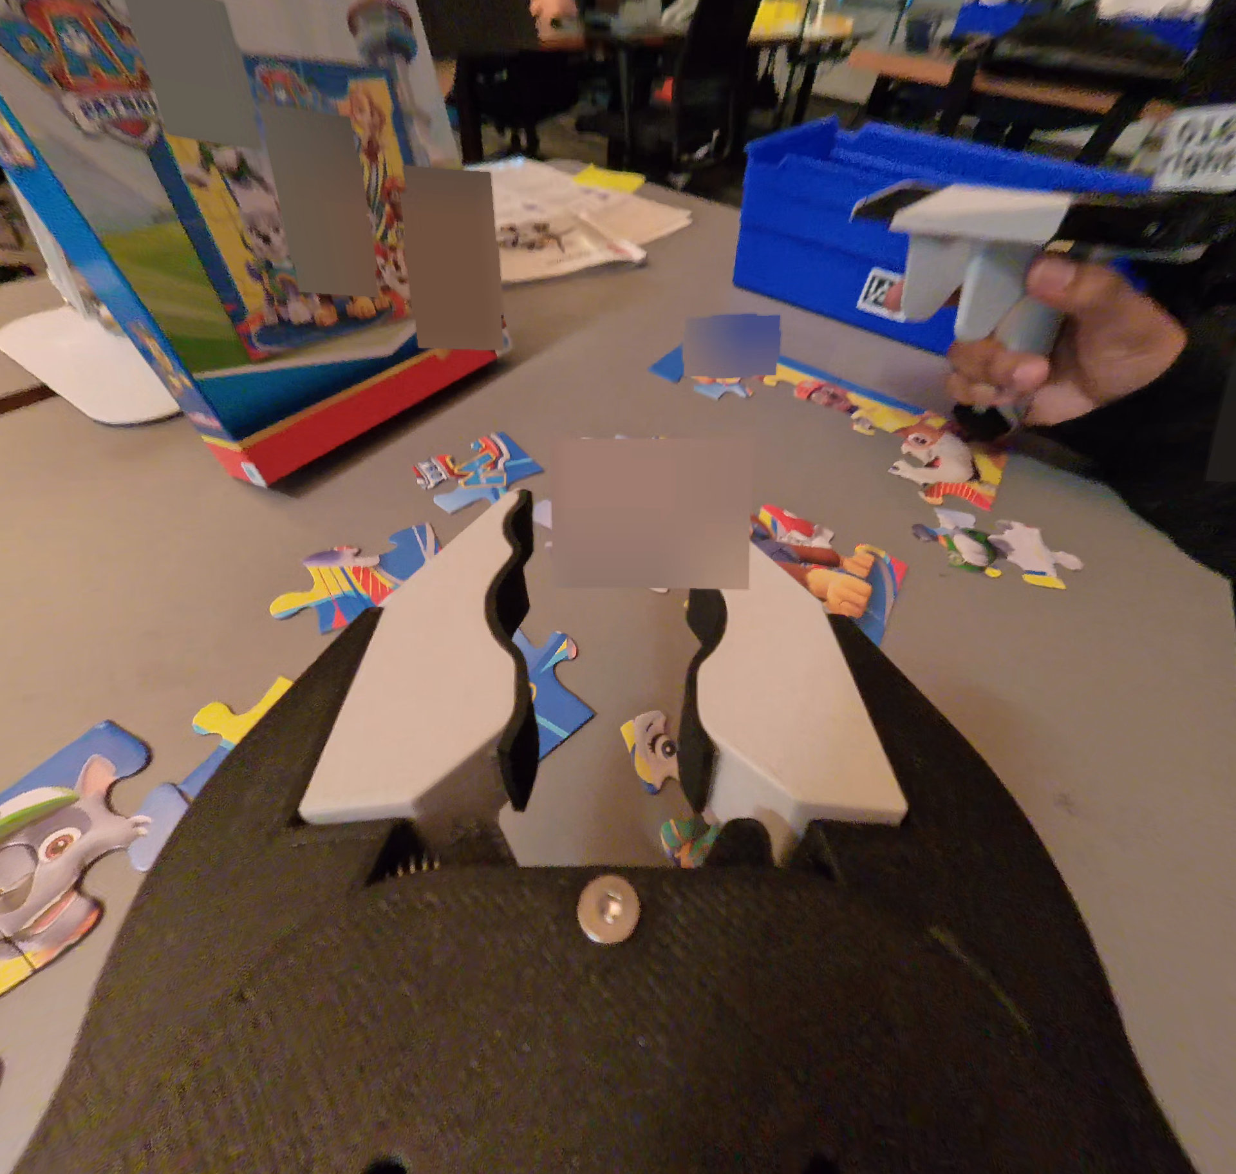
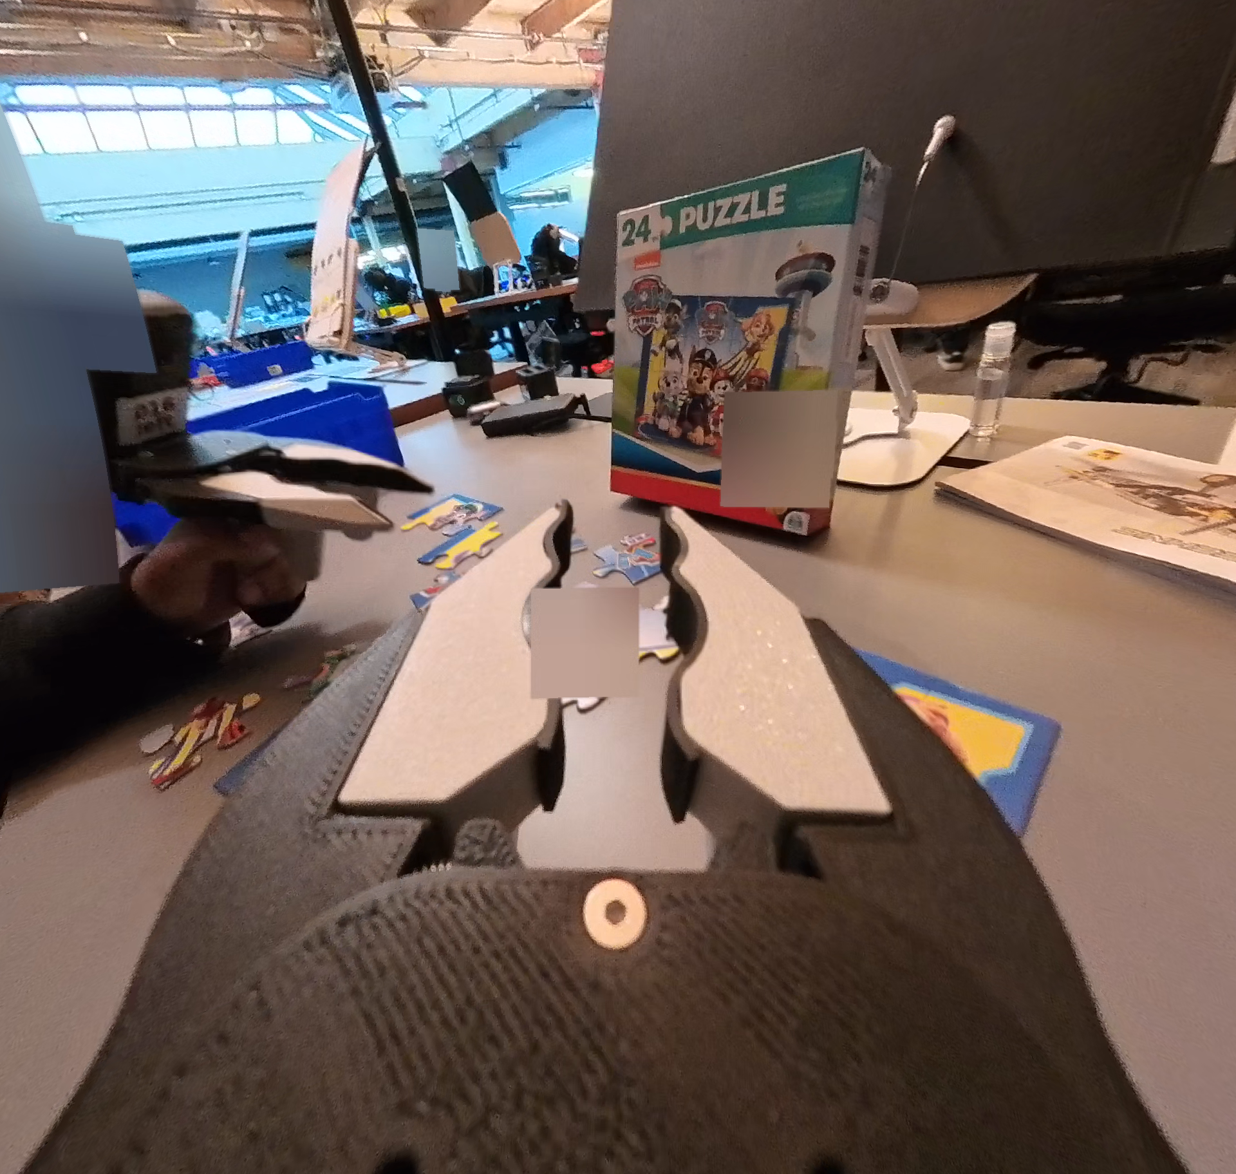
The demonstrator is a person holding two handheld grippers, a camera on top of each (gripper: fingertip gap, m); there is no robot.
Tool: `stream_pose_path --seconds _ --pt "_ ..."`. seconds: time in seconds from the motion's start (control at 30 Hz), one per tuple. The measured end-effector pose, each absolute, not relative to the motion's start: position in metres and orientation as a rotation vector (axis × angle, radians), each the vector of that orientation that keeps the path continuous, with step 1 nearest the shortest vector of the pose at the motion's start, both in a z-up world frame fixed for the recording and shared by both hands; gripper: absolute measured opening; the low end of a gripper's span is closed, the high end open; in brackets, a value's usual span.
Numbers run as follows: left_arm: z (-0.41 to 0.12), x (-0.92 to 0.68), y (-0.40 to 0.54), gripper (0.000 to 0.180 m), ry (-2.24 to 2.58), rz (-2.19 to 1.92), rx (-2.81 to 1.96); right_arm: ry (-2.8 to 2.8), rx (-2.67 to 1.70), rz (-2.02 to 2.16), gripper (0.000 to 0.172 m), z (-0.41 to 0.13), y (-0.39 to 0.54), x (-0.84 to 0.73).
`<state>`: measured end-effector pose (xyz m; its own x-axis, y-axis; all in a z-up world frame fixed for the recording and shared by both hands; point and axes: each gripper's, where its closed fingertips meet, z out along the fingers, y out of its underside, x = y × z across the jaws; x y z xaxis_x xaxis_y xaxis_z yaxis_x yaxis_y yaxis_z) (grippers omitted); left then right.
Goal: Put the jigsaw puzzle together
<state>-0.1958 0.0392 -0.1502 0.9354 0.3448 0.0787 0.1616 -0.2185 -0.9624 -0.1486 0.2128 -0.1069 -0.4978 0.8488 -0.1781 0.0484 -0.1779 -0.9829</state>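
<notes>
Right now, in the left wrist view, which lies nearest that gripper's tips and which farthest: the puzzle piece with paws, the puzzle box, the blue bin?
1. Puzzle piece with paws, just right of the left gripper.
2. Puzzle box, farther left.
3. Blue bin, far right.

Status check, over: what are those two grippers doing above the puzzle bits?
Left gripper open, above loose puzzle pieces. Right gripper open, nothing visibly gripped. Puzzle box upright beyond on grey table.

My tongs [image 1: 622, 540] are pale grey with black pads; the worktop [image 1: 1003, 707] is grey; puzzle pieces [image 1: 361, 580] show blue, yellow, red cartoon prints.
</notes>
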Motion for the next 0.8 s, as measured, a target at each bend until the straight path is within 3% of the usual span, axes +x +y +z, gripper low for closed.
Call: stream_pose_path --seconds 0.13,0.4,0.53,0.8 --pt "-0.129 -0.201 0.019 0.056 -0.394 0.265 -1.681 -1.478 -1.054 1.683 0.026 -0.113 0.216 -0.142" --pt "-0.115 -0.212 -0.045 0.065 -0.525 0.364 -1.524 -1.440 -1.077 1.709 0.029 -0.111 0.221 -0.141" --pt "-0.087 -0.209 -0.092 0.066 -0.553 0.466 -1.352 -1.435 -1.084 1.704 0.029 -0.112 0.223 -0.141" --pt "-0.103 -0.213 -0.115 0.065 -0.620 0.493 -1.373 -1.460 -1.080 1.657 0.028 -0.116 0.221 -0.145"
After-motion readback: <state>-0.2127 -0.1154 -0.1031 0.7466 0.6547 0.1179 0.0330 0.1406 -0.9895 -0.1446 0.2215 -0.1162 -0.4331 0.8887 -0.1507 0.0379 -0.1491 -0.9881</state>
